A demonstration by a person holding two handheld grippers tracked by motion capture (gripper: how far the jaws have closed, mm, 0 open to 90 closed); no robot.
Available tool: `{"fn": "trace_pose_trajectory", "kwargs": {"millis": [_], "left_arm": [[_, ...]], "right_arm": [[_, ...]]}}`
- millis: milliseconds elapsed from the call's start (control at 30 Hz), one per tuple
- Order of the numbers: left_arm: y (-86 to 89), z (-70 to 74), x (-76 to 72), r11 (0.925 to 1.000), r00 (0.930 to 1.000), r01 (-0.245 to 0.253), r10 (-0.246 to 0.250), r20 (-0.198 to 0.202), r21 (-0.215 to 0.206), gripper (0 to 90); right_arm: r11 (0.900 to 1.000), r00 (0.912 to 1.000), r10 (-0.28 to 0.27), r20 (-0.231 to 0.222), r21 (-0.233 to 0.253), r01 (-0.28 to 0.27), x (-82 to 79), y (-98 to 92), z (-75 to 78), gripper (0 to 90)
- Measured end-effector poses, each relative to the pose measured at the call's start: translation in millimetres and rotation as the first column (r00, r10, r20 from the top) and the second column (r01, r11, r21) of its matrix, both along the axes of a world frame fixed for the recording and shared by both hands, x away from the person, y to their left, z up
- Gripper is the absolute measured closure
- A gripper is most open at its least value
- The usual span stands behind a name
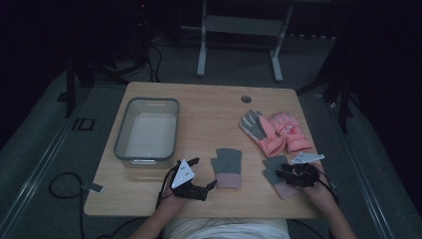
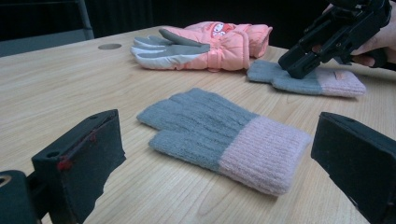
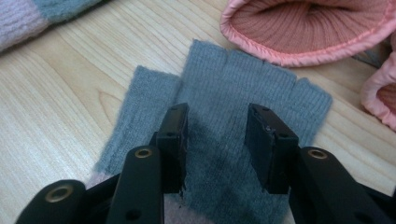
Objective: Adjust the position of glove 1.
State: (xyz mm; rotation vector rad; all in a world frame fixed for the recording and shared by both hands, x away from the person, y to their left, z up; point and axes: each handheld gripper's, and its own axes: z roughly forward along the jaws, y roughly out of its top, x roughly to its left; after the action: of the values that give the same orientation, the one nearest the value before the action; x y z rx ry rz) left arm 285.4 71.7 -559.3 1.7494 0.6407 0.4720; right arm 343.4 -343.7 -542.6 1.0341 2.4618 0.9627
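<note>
On the near right of the table (image 1: 209,102), the right gripper (image 3: 217,135) is held low over a grey knit glove (image 3: 243,88), its jaws part-spread and set down on the wool, so that a fold of the palm can seemingly be gathered between them; nothing is pinched yet. Just beyond its fingertips two pink padded gloves (image 1: 278,130) are laid side by side. Nearer the middle, the matching grey glove (image 2: 219,135) is left flat, pink cuff toward the person, and the left gripper (image 2: 219,163) is kept beside it with jaws spread wide, framing it for a grasp. A clear bin (image 1: 148,129) is stood at the left, probably as the destination
</note>
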Motion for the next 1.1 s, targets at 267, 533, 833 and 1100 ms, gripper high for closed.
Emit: {"fn": "trace_pose_trajectory", "kwargs": {"millis": [267, 533, 833, 1100], "left_arm": [[0.0, 0.0, -0.1, 1.0000, 1.0000, -0.001, 0.001, 0.000, 0.000, 1.9], [-0.1, 0.0, -0.2, 1.0000, 1.0000, -0.002, 0.002, 0.001, 0.000, 1.9], [-0.6, 0.0, -0.5, 1.0000, 1.0000, -0.003, 0.003, 0.006, 0.006, 1.9], [-0.6, 0.0, -0.5, 1.0000, 1.0000, -0.001, 0.001, 0.007, 0.006, 1.9]], "right_arm": [[0.998, 0.9988, -0.023, 0.042, -0.049, 0.025, -8.9, 10.5, -2.3, 84.2], [0.987, 0.9867, -0.150, 0.062, 0.063, 0.146, -34.7, 24.1, 31.2, 86.2], [0.928, 0.9365, -0.341, 0.083, 0.187, 0.321, -52.3, 46.6, 61.5, 86.2], [0.925, 0.9374, -0.348, -0.010, 0.161, 0.345, -45.5, 61.3, 26.7, 85.9]]}}
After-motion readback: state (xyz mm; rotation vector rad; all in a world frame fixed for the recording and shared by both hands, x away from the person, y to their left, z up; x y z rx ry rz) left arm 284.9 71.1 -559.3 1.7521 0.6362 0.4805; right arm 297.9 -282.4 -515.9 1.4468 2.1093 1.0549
